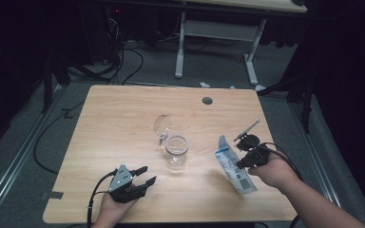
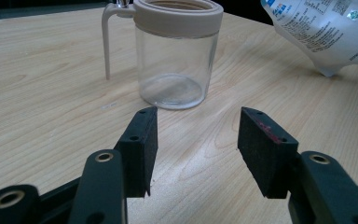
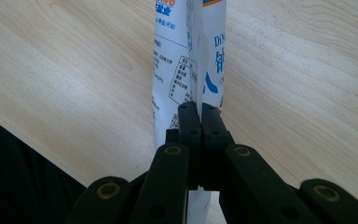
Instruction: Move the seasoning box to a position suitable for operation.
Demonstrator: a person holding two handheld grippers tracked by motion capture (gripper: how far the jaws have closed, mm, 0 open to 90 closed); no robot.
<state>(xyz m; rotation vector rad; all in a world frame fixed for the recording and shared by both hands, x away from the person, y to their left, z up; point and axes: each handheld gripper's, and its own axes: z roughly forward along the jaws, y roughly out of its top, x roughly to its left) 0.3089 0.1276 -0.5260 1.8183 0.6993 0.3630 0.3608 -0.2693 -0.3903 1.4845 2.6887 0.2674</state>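
The right gripper (image 1: 245, 160) is clamped on a white printed pouch (image 1: 231, 166), held over the table's (image 1: 114, 123) right side with nothing poured yet. The left gripper (image 1: 144, 175), jaws apart and empty, points at the empty glass jar (image 1: 176, 150) mid-table, its hinged lid (image 1: 162, 124) flipped open behind it. Nothing blocks the way between pouch and jar.
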